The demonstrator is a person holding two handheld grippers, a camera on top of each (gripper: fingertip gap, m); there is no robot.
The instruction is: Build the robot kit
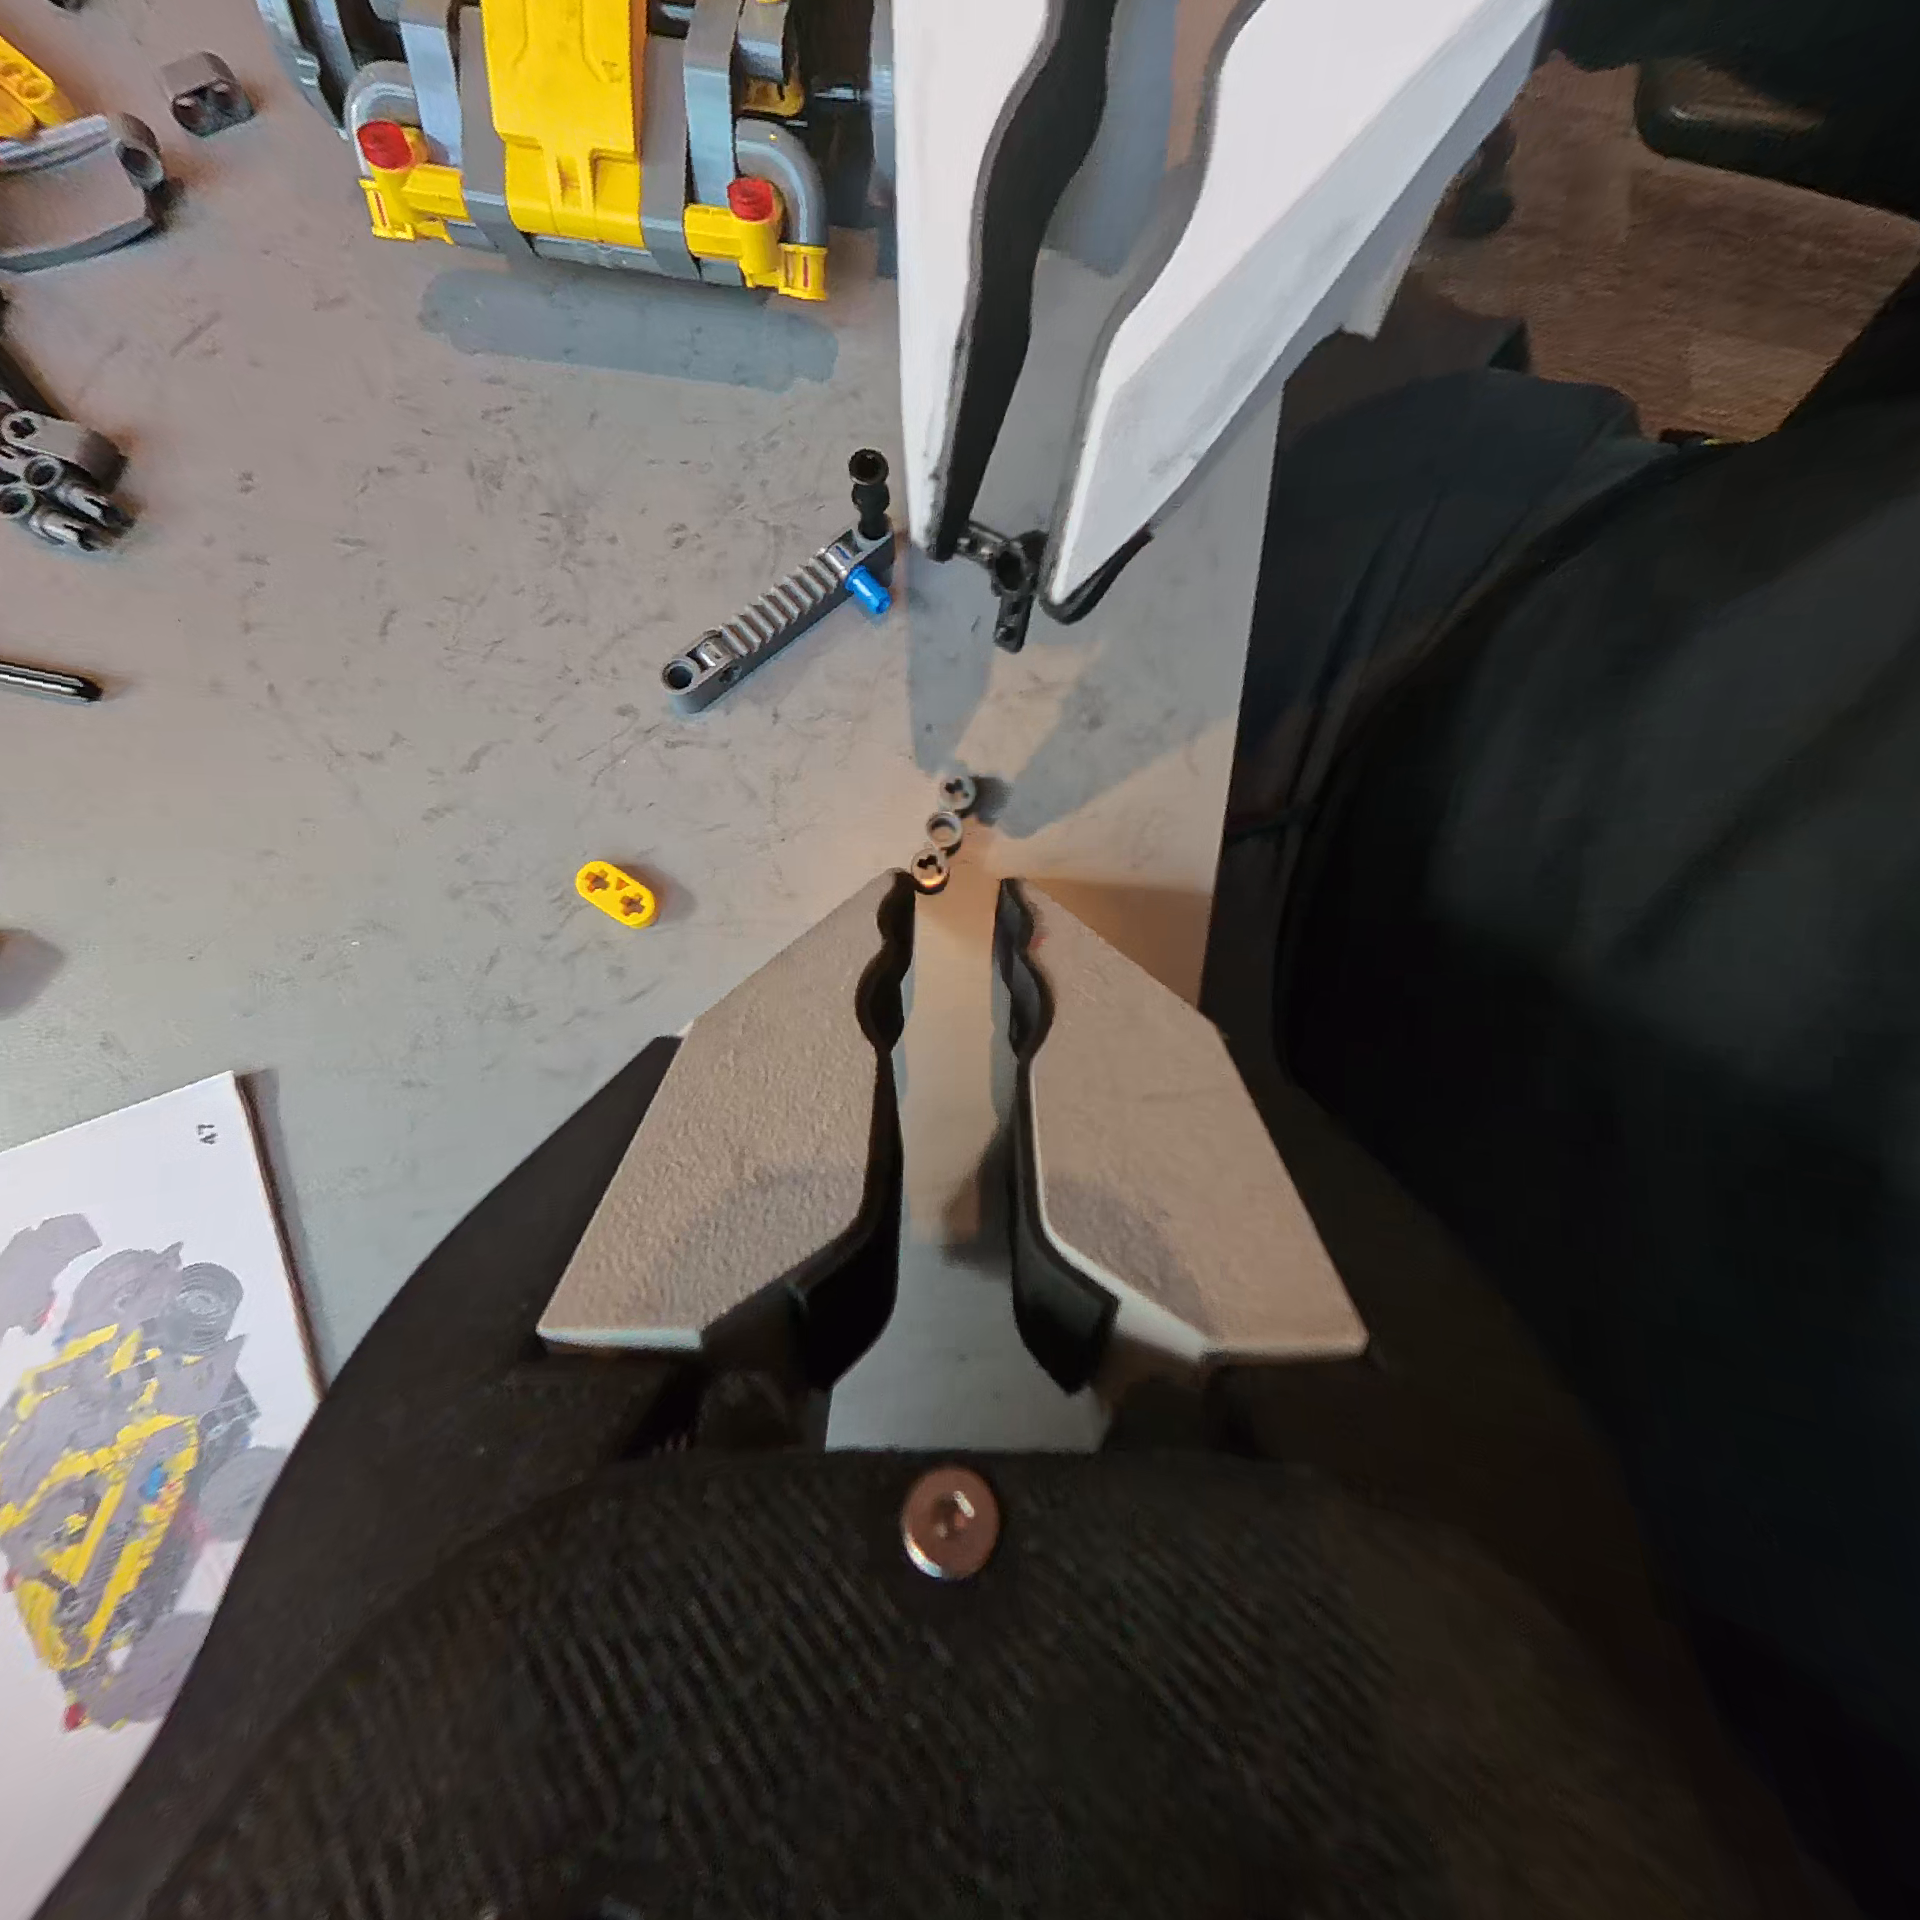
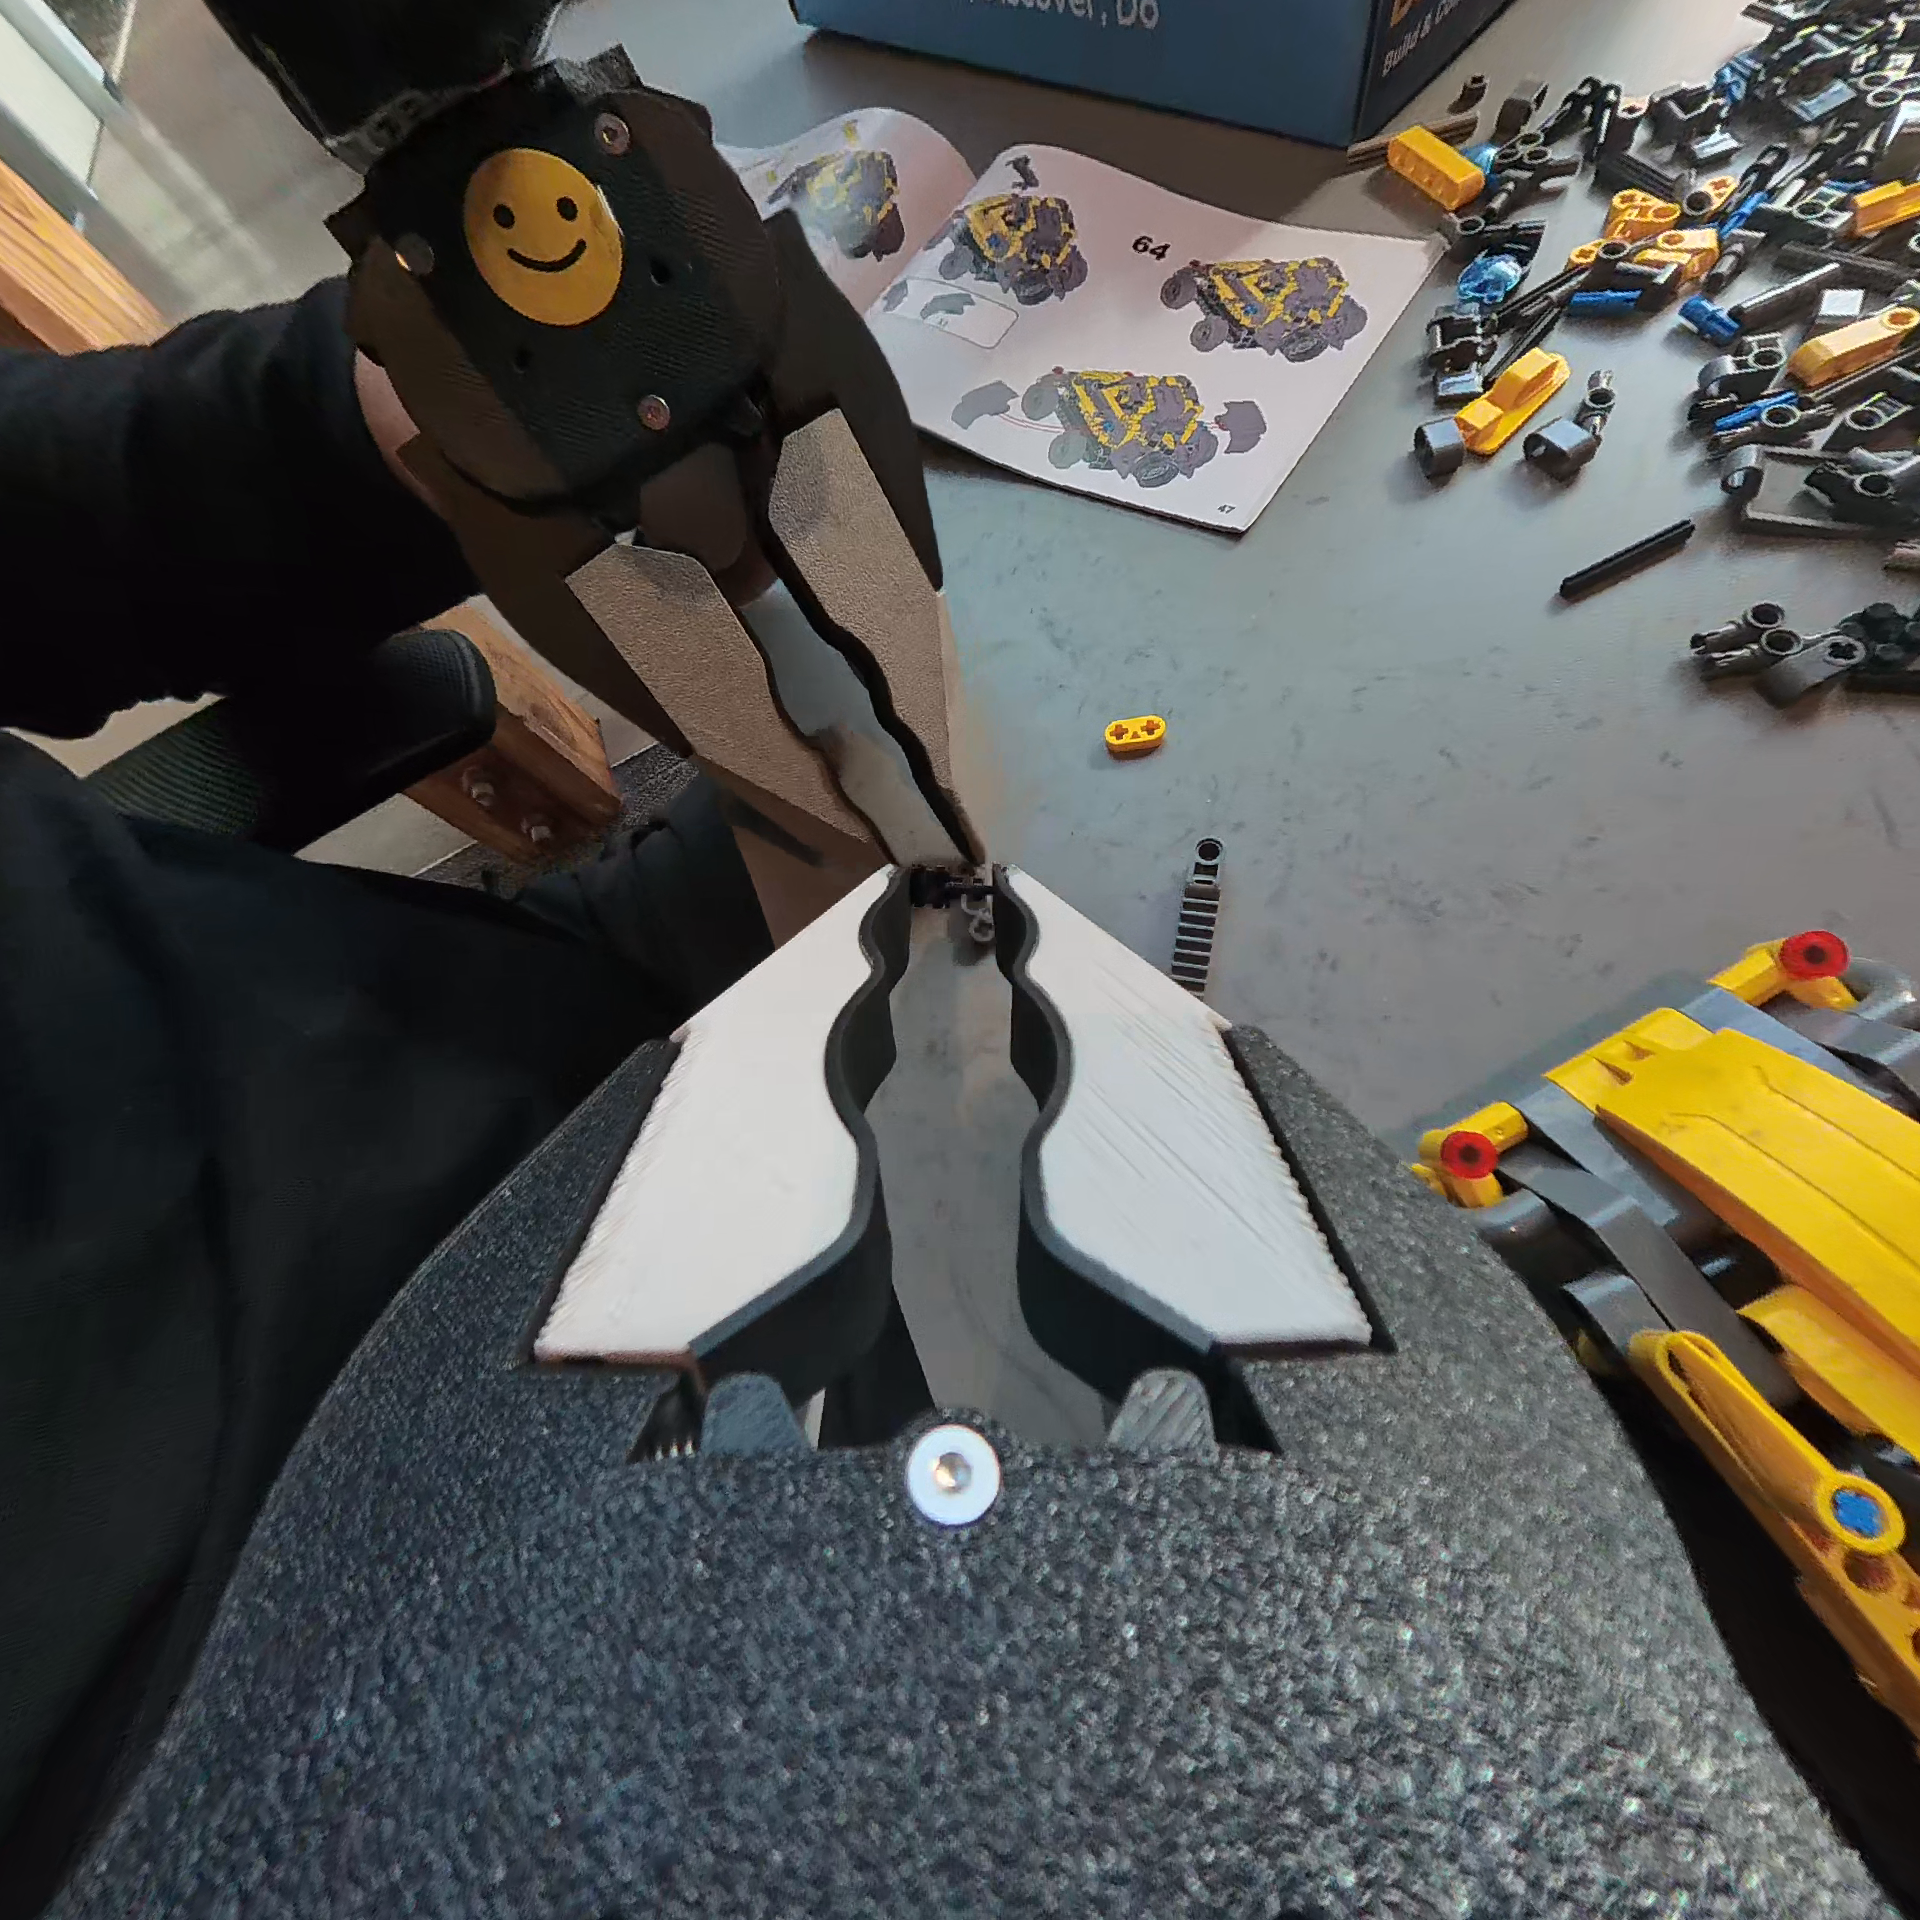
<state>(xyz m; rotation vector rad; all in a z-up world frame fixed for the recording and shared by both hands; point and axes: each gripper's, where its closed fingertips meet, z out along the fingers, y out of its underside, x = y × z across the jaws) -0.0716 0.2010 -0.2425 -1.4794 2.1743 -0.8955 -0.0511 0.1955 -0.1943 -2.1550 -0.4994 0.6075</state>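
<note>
The desk (image 1: pixel 364 727) has a matt grey top, mottled and finely scratched. The left gripper (image 1: pixel 954 883) has grainy, matt grey fingers lined with smooth black rubbery pads, on a ribbed black printed-plastic body with a shiny metal screw (image 1: pixel 951 1522). The right gripper (image 2: pixel 948 878) has white fingers with ridged print lines and a rough, speckled black body. The toy vehicle (image 1: pixel 592 156) near the desk's far edge is smooth, slightly glossy yellow and grey plastic. The instruction booklet (image 2: pixel 1143 343) is smooth printed paper. A glossy yellow smiley sticker (image 2: pixel 542 237) sits on the left gripper's body.
</note>
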